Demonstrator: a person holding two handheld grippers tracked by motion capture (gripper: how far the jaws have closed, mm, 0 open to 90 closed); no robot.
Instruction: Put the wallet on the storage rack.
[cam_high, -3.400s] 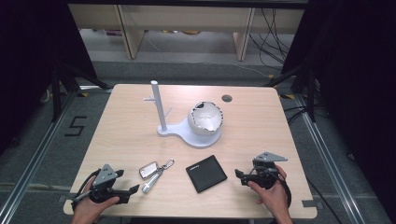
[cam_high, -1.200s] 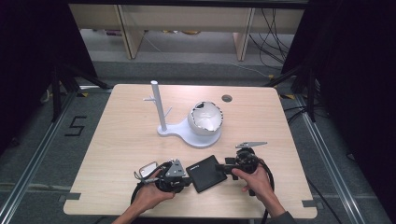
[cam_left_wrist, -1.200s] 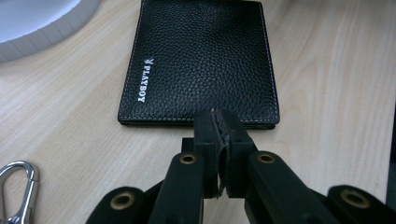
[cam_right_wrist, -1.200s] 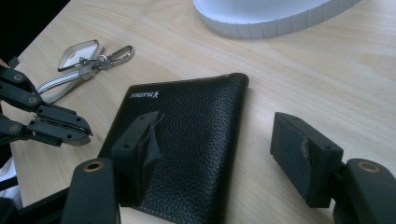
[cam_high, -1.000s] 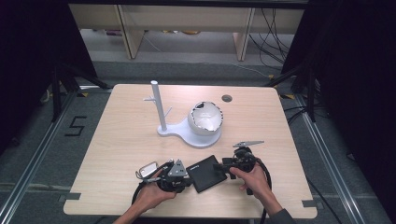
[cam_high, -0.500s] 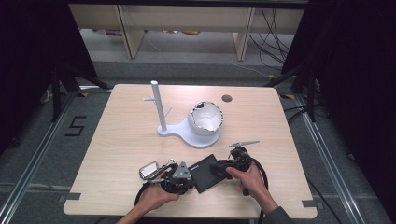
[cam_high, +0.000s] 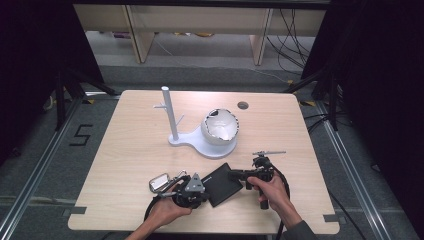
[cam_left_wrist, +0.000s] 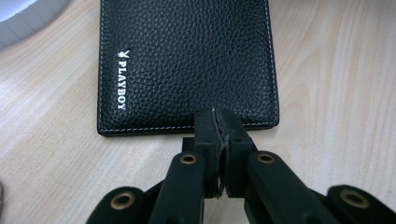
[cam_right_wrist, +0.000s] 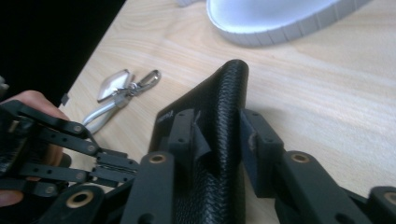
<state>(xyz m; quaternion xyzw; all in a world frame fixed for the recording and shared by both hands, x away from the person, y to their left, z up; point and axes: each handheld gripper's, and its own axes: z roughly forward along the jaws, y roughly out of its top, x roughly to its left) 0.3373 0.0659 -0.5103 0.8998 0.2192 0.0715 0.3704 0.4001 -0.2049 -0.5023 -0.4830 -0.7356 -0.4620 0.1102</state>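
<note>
The wallet (cam_high: 223, 184) is found near the front edge of the table (cam_high: 125, 135), between the left gripper (cam_high: 198, 192) and the right gripper (cam_high: 240, 174). The keys (cam_high: 162, 182) are placed just left of the left gripper. Behind the wallet, mid-table, the stand (cam_high: 200, 142) is set, with the bowl (cam_high: 220, 126) on its right part.

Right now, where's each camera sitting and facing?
High view: above the person's side, facing forward and down on the table; both hands, left gripper, right gripper.
Left gripper view: along its shut jaws, tips at the wallet's edge.
Right gripper view: along its jaws, just closing on the wallet's edge; left gripper beside.
Shared: wallet, all three.
</note>
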